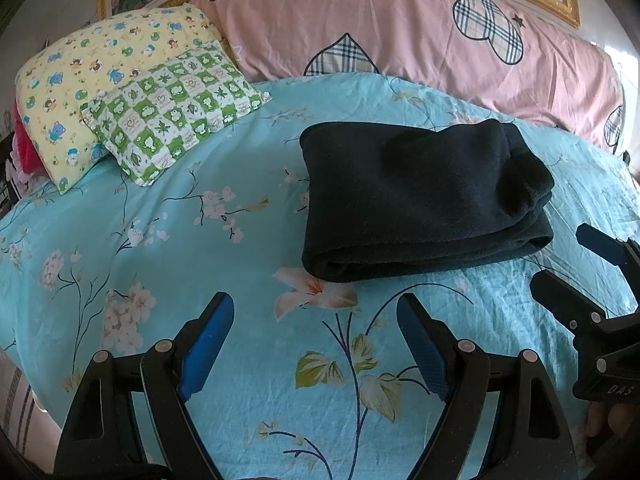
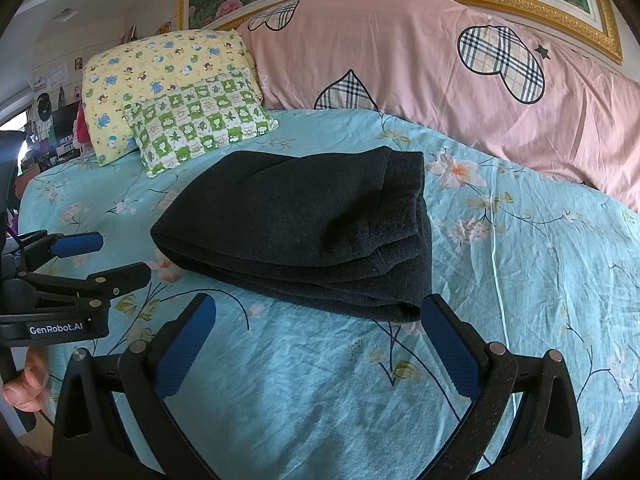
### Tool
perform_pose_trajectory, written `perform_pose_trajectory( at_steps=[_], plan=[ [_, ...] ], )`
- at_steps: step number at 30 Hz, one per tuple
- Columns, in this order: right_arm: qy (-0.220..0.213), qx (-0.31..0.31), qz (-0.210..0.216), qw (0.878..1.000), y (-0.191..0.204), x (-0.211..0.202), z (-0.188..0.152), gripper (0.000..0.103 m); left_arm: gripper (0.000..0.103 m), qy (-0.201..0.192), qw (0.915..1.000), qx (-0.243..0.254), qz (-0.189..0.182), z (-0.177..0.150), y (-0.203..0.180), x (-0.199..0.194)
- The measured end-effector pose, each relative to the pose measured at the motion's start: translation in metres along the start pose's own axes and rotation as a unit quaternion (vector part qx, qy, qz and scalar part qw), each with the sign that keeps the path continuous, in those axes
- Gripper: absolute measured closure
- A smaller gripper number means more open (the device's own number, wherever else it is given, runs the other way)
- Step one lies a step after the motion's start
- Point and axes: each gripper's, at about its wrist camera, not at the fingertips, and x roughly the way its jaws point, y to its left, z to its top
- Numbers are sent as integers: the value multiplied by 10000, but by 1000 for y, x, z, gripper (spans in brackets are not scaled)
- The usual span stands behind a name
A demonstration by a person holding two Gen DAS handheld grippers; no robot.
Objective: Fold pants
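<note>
Left gripper (image 1: 316, 344): jaws wide, empty, hovering over the floral sheet (image 1: 120, 240).
Pillows (image 1: 132, 92): stacked at far left, well apart from the work.
Pants (image 1: 420, 196): dark bundle, already folded in layers, mid-bed, ahead of both tools, touching neither.
Right gripper (image 2: 316, 344): jaws wide, empty; right fingertip just beside the bundle's near corner.
Risk: that near finger could catch the corner and drag the layers open; thick fleece may slump if nudged.
</note>
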Motion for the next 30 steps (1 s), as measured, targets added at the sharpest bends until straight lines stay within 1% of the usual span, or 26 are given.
perform_pose_trajectory(
  at_steps=[25,30],
  plan=[
    [-1,-5,-5,10000,0,0,0,1,19,27,10000,3,-29,-2,1,2],
    [-34,11,-7,10000,1,-1,0,1,19,-18,10000,21,-44,1,2,0]
  ],
)
